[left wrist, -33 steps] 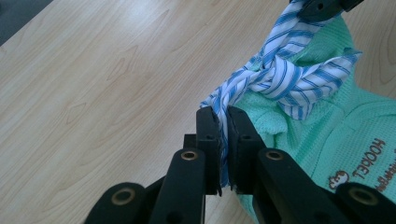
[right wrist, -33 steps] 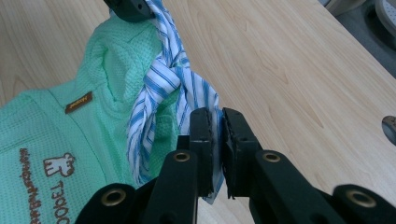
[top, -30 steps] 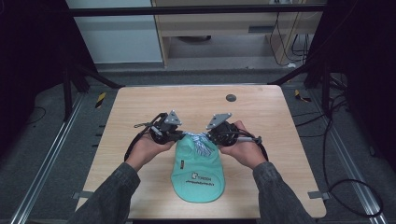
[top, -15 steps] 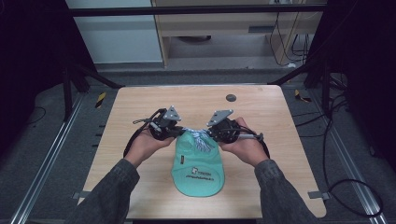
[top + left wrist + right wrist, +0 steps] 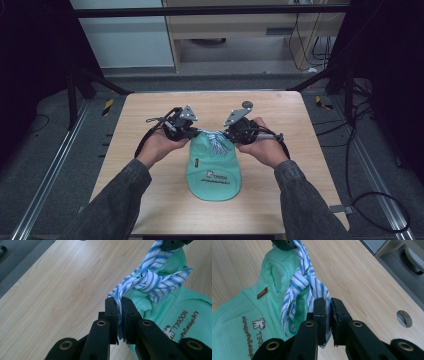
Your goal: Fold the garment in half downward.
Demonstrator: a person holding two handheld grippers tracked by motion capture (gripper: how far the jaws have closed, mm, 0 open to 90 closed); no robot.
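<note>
On the near half of the table (image 5: 150,200) lies a green bag (image 5: 214,172), its printed end toward the person and its gathered neck pointing away. A blue-and-white striped ribbon (image 5: 216,140) is knotted at that neck. The left gripper (image 5: 192,133) has its jaws pinched tight on one end of the ribbon, and the right gripper (image 5: 226,135) has its jaws clamped on the other end, with the knot between them, just above the bag. Farther off, near the far edge, a small round grey disc (image 5: 247,104) sits in the tabletop.
</note>
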